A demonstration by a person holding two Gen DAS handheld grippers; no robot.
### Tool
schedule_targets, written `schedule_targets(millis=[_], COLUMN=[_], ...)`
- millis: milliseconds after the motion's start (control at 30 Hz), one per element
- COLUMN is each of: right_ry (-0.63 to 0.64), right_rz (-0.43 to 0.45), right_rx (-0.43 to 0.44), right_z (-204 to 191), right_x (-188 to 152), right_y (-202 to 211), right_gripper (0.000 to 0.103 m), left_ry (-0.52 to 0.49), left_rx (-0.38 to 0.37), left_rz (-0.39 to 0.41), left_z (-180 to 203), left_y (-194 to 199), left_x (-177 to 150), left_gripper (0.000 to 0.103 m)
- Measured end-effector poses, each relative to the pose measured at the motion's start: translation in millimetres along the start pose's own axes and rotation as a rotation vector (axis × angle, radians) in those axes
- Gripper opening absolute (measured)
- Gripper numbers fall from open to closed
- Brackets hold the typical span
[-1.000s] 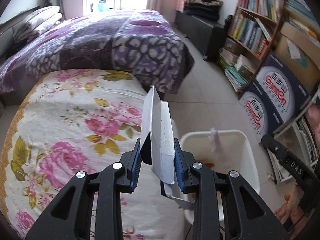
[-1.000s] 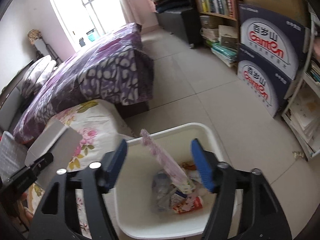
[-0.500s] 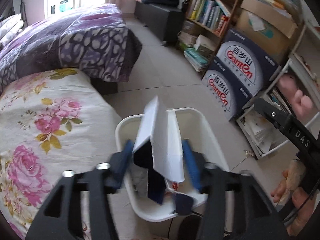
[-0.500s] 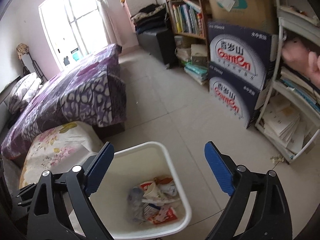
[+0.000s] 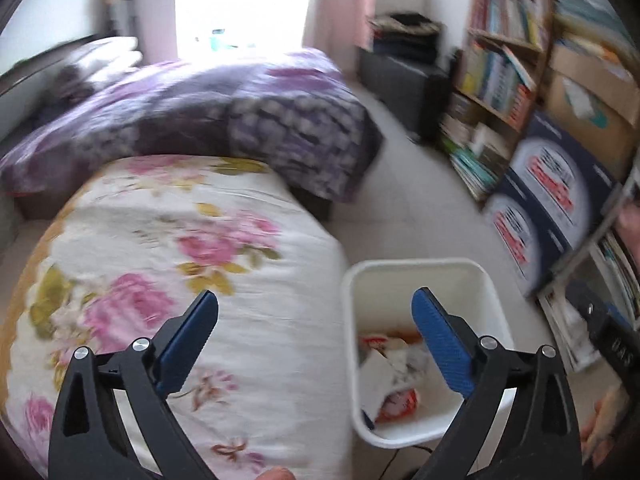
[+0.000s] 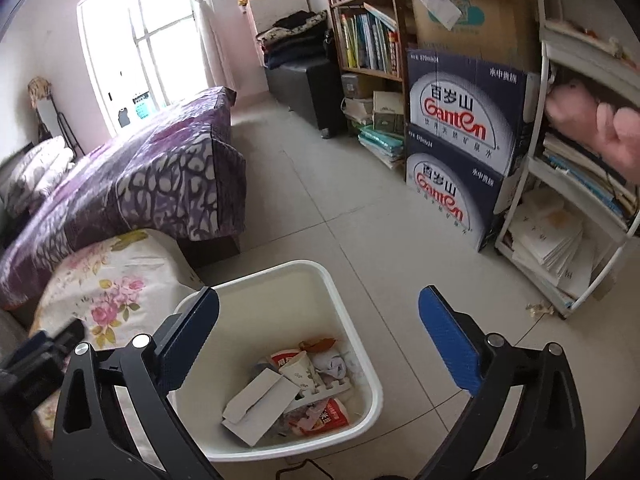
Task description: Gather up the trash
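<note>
A white waste bin stands on the tiled floor beside the floral cushion; it also shows in the left wrist view. Inside lie a white folded carton, a paper cup and red wrappers. My left gripper is open and empty, above the cushion's edge and the bin. My right gripper is open and empty, above the bin.
A floral cushion lies left of the bin, a purple bed behind it. Blue Ganten boxes, a bookshelf and a white rack of papers line the right wall. A paper scrap lies on the floor.
My left gripper has opened and let go of the white carton, which now lies in the bin. The left gripper has swung back left toward the cushion. The right gripper stays open.
</note>
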State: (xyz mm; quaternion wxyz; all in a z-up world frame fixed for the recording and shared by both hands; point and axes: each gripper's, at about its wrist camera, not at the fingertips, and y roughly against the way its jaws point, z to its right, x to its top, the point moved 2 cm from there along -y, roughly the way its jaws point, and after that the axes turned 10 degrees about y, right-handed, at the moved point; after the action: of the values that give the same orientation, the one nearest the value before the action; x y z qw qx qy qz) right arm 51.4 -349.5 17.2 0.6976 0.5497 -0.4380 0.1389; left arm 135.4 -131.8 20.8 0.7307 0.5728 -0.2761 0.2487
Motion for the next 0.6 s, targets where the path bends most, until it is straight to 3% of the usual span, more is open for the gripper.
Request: schedule_targets(millis=[200, 333, 600], right_ry=[0.009, 0.049, 0.144], right_rz=[-0.049, -0.022, 0.016], right_rx=[0.029, 0.042, 0.034], right_z=[-26, -48, -88], right_x=[-10, -13, -15], right_y=[-7, -5, -3], right_gripper=[0.096, 0.096, 0.096], left_ry=[0.067, 0.056, 0.059], left_rx=[0.086, 0.136, 0.164], left_rz=[0.040, 0.026, 0.046], left_z=[-36, -52, -70], left_y=[10, 4, 13], left_x=[-6, -11, -11], left_gripper=[0.095, 0.095, 0.095])
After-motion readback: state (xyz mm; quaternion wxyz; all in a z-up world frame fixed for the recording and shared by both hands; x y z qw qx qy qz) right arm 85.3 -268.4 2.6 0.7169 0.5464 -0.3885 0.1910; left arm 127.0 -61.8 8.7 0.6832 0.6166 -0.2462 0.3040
